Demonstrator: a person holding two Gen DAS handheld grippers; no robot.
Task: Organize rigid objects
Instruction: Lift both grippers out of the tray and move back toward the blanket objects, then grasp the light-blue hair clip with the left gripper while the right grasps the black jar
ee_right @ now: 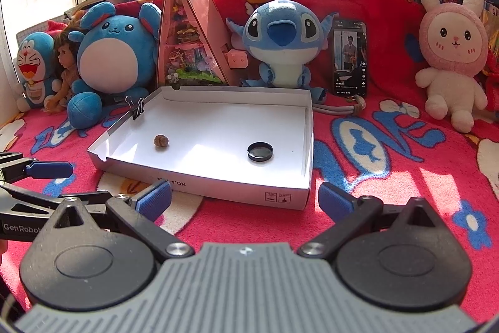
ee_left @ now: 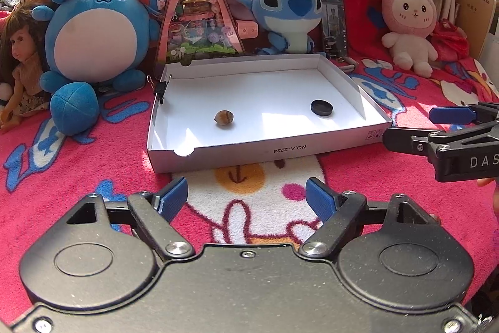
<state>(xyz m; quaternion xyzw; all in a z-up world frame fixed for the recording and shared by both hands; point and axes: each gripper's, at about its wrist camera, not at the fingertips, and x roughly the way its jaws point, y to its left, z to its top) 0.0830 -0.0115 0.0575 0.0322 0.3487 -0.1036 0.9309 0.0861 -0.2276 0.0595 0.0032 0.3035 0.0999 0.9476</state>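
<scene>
A shallow white cardboard box lid (ee_left: 255, 152) (ee_right: 218, 188) lies on the red blanket. Inside it rest a small brown nut-like object (ee_left: 224, 117) (ee_right: 161, 140) on the left and a round black cap (ee_left: 321, 107) (ee_right: 260, 152) on the right. A black binder clip (ee_left: 162, 88) (ee_right: 138, 109) grips the box's left rim. My left gripper (ee_left: 248, 198) is open and empty, just short of the box's near wall. My right gripper (ee_right: 244, 198) is open wide with nothing between its blue pads (ee_right: 333, 202), near the box's front right corner; it also shows at the right edge as the right gripper (ee_left: 436, 130).
Behind the box stand a blue round plush (ee_left: 93, 36), a pink triangular toy house (ee_left: 199, 11), a Stitch plush (ee_left: 290, 11), a phone (ee_right: 351, 58), a pink bunny plush (ee_right: 452, 58) and a doll (ee_left: 18, 64). Books line the back. A cord (ee_right: 343, 108) lies by the phone.
</scene>
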